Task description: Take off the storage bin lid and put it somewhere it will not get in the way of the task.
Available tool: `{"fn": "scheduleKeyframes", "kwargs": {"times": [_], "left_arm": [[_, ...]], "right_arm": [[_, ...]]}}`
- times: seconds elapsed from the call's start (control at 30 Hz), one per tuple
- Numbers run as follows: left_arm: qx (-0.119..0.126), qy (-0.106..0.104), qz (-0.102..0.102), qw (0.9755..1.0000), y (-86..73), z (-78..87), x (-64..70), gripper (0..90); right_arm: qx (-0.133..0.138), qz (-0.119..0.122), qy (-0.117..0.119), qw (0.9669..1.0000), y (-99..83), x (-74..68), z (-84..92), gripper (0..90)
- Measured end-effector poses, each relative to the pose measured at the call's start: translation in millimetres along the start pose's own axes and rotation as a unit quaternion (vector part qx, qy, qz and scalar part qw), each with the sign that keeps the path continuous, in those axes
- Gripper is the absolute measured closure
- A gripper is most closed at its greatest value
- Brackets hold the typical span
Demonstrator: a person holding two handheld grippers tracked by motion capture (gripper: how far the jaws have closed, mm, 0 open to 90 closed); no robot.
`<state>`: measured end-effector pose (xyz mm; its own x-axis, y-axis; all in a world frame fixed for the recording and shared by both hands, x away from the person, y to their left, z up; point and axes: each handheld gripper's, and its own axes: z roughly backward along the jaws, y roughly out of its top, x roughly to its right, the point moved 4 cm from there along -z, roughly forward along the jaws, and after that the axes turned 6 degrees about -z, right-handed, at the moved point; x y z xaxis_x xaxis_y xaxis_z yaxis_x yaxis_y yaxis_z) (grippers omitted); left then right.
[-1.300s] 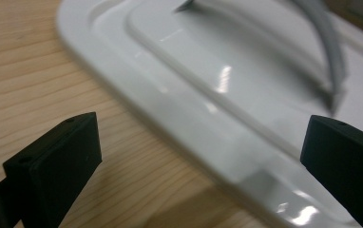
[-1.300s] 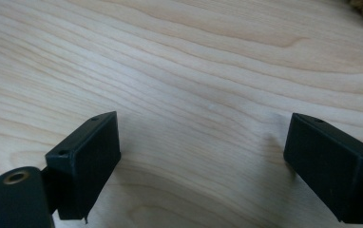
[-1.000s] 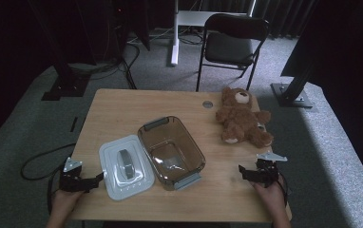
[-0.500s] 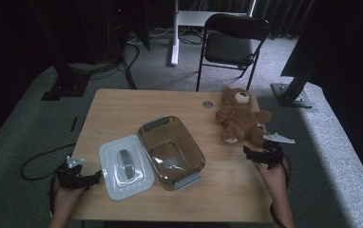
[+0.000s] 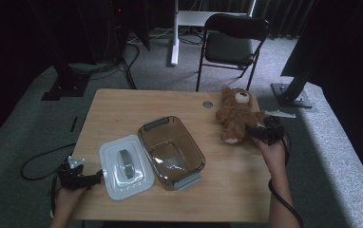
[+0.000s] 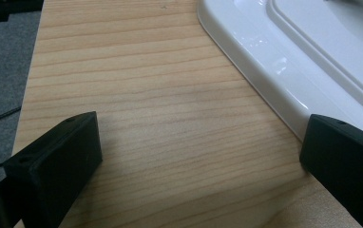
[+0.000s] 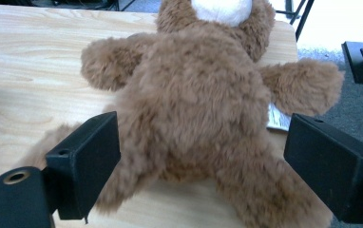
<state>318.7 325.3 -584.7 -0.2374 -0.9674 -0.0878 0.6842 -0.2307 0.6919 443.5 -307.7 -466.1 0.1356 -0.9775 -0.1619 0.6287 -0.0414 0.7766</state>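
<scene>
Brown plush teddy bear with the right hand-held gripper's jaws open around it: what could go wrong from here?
1. The right hand-held gripper straddles the brown plush teddy bear low on its body; closing there may pinch only fur, so it could slip.
2. The bear lies near the wooden table's right edge; a nudge could push it off.
3. The open brown transparent plastic container sits close by; a dangling leg might catch its rim.

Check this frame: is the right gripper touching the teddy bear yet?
Cannot tell. In the right gripper view the right gripper has open jaws either side of the teddy bear; fur laps the left jaw's edge, but neither contact nor gap shows plainly.
</scene>
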Motion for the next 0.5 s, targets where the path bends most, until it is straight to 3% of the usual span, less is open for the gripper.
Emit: {"fn": "scheduleKeyframes", "kwargs": {"times": [0.5], "left_arm": [[0.001,-0.001,0.0,1.0,0.4,-0.5,0.0,0.7]], "right_arm": [[-0.022,-0.005,-0.004,0.9997,21.8,-6.3,-33.2,11.1]]}}
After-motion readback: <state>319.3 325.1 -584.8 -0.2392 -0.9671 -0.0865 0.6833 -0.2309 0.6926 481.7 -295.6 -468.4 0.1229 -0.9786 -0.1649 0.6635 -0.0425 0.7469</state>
